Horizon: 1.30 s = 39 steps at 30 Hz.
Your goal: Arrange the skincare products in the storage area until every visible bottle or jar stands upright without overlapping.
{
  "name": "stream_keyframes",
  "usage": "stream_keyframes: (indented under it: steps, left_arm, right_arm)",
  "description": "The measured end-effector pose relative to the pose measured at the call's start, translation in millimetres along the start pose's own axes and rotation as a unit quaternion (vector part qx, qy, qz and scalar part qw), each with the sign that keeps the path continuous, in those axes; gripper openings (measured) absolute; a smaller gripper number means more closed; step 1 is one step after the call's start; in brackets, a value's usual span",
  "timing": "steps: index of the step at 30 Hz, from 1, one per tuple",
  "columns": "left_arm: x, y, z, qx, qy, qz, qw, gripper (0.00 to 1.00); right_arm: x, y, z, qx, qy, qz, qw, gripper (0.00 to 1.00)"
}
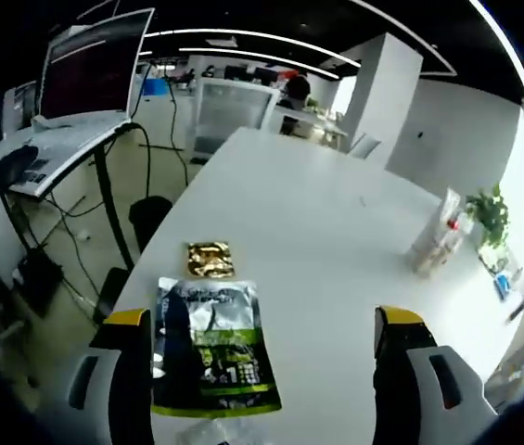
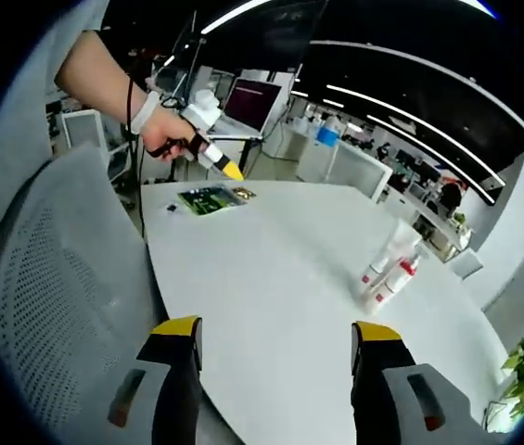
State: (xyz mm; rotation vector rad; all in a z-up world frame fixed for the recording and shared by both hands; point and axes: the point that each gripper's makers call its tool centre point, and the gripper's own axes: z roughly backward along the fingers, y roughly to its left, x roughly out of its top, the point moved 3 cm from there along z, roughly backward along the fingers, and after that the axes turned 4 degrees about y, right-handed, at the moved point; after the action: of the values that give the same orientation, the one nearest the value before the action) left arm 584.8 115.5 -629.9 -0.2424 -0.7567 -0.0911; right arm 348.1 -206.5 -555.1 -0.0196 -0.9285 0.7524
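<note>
Green packet (image 1: 213,348): print present, too blurred to read. Bottles (image 2: 389,271): red labels, text too small. No readable text anywhere.

In the left gripper view, the left gripper (image 1: 263,371) has two broad jaws, black on their inner faces, capped with yellow tips and backed by pale grey shells with dark oval slots. The right gripper (image 2: 275,380) in its own view is built alike: black jaws, yellow tips, grey shells, each slot showing what may be a small red mark. The person's hand (image 2: 164,136) wears a white wristband (image 2: 142,113); the arm above is bare.
</note>
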Motion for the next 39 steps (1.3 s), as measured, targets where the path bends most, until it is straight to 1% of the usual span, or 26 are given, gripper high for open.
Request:
stream_keyframes:
  steps: [1, 2, 3, 4, 5, 8, 10, 12, 13, 14, 17, 19, 20, 21, 23, 24, 25, 27, 28, 31, 33, 36, 38, 39]
  left_arm:
    - [-4.1, 4.3, -4.2, 0.012, 0.014, -0.013, 0.9998, 0.96]
    - [-12.0, 12.4, -10.2, 0.034, 0.037, -0.033, 0.9982, 0.96]
    - [-15.7, 16.7, -14.2, 0.044, 0.045, -0.047, 0.9969, 0.95]
    - [-21.8, 20.9, -19.5, 0.051, 0.062, -0.061, 0.9949, 0.94]
    - [-24.3, 22.0, -22.8, 0.053, 0.065, -0.061, 0.9946, 0.92]
    - [-26.8, 20.1, -30.1, 0.046, 0.064, -0.038, 0.9962, 0.89]
    - [-29.1, 21.0, -34.8, 0.056, 0.065, -0.030, 0.9959, 0.87]
    - [-34.8, 22.3, -39.9, 0.065, 0.081, -0.040, 0.9938, 0.86]
    - [-38.0, 22.5, -42.0, 0.069, 0.091, -0.051, 0.9922, 0.84]
    - [-39.4, 21.4, -43.2, 0.069, 0.094, -0.050, 0.9919, 0.83]
    - [-41.0, 22.5, -43.0, 0.081, 0.088, -0.061, 0.9909, 0.79]
    - [-46.2, 24.8, -41.1, 0.085, 0.096, -0.072, 0.9892, 0.78]
    - [-45.3, 25.6, -44.5, 0.087, 0.085, -0.056, 0.9910, 0.79]
    - [-46.3, 24.9, -45.4, 0.087, 0.082, -0.048, 0.9917, 0.78]
    - [-47.3, 24.2, -43.2, 0.080, 0.071, -0.050, 0.9930, 0.76]
    - [-48.2, 22.1, -44.0, 0.072, 0.062, -0.049, 0.9943, 0.74]
    - [-49.0, 21.8, -43.7, 0.071, 0.058, -0.048, 0.9946, 0.72]
    - [-48.5, 22.2, -43.5, 0.071, 0.055, -0.051, 0.9946, 0.72]
    - [-48.8, 23.1, -43.6, 0.074, 0.061, -0.041, 0.9946, 0.72]
    - [-46.7, 24.9, -44.2, 0.075, 0.061, -0.053, 0.9939, 0.75]
    - [-45.4, 28.5, -44.6, 0.083, 0.059, -0.062, 0.9929, 0.83]
    - [-47.1, 32.2, -44.5, 0.084, 0.063, -0.051, 0.9931, 0.88]
    - [-46.8, 32.0, -44.1, 0.083, 0.061, -0.053, 0.9933, 0.88]
    - [-48.6, 29.4, -45.5, 0.069, 0.064, -0.042, 0.9947, 0.86]
  right_arm:
    - [-1.3, -0.1, -0.7, 0.002, 0.003, -0.002, 1.0000, 0.62]
    - [-2.3, 0.0, -1.2, 0.004, 0.006, -0.004, 1.0000, 0.62]
    - [-2.9, 0.0, -1.4, 0.004, 0.008, -0.004, 1.0000, 0.61]
    - [-3.3, 0.0, -1.5, 0.004, 0.009, -0.004, 0.9999, 0.61]
    - [-3.6, 0.3, -1.7, 0.005, 0.010, -0.004, 0.9999, 0.61]
    - [-4.2, -0.5, -1.9, 0.003, 0.013, -0.002, 0.9999, 0.58]
    - [-3.6, -1.3, -2.1, 0.002, 0.013, -0.002, 0.9999, 0.57]
    - [-3.9, -1.4, -2.7, 0.003, 0.015, -0.004, 0.9999, 0.57]
    - [-4.1, -1.4, -2.9, 0.003, 0.016, -0.004, 0.9999, 0.56]
    - [-4.3, -1.4, -2.8, 0.004, 0.016, -0.005, 0.9998, 0.56]
    - [-2.3, -2.2, -1.5, 0.001, 0.011, -0.007, 0.9999, 0.54]
    - [-1.5, -2.9, -0.8, -0.001, 0.008, -0.006, 1.0000, 0.52]
    - [-2.0, -2.6, -1.1, 0.000, 0.009, -0.007, 0.9999, 0.52]
    - [-2.8, -2.4, -1.5, 0.000, 0.011, -0.006, 0.9999, 0.52]
    - [-3.5, -1.4, -1.7, 0.002, 0.014, -0.002, 0.9999, 0.52]
    - [-3.5, -0.9, -1.8, 0.003, 0.014, 0.000, 0.9999, 0.51]
    - [-3.5, -0.4, -1.8, 0.004, 0.014, 0.000, 0.9999, 0.51]
    - [-3.9, 0.6, -2.2, 0.006, 0.014, 0.002, 0.9999, 0.51]
    - [-3.9, 1.0, -2.2, 0.007, 0.014, 0.002, 0.9999, 0.51]
    - [-3.3, 2.2, -2.0, 0.010, 0.014, 0.004, 0.9999, 0.50]
    - [-4.0, 3.0, -2.3, 0.011, 0.016, 0.008, 0.9998, 0.50]
    - [-3.6, 3.7, -2.2, 0.012, 0.016, 0.013, 0.9997, 0.49]
    - [-3.8, 3.9, -2.3, 0.013, 0.016, 0.013, 0.9997, 0.49]
    - [-3.9, 4.0, -2.4, 0.014, 0.017, 0.013, 0.9997, 0.48]
